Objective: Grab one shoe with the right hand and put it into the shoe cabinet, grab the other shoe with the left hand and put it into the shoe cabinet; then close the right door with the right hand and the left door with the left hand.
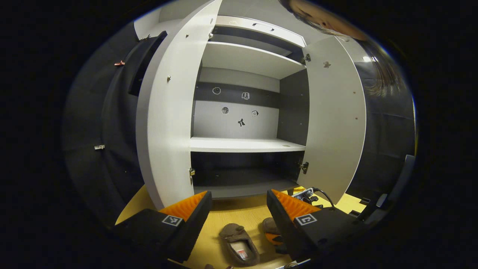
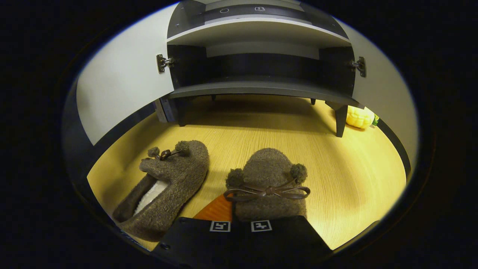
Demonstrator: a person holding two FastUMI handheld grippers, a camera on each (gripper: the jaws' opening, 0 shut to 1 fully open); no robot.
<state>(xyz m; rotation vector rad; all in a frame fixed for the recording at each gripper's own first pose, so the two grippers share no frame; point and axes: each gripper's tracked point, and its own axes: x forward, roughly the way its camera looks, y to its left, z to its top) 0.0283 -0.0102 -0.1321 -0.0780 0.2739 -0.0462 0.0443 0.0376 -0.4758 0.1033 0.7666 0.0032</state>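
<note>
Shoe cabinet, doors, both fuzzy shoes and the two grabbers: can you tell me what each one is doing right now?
Shoe cabinet: open, shelves bare.
Left door: swung open.
Right door: swung open.
Right shoe: on the floor, heel between the right gripper's fingers.
Left shoe: lying on the floor, tilted, nothing touching it.
Left gripper: open, holding nothing.
Right gripper: closed on the right shoe.
</note>
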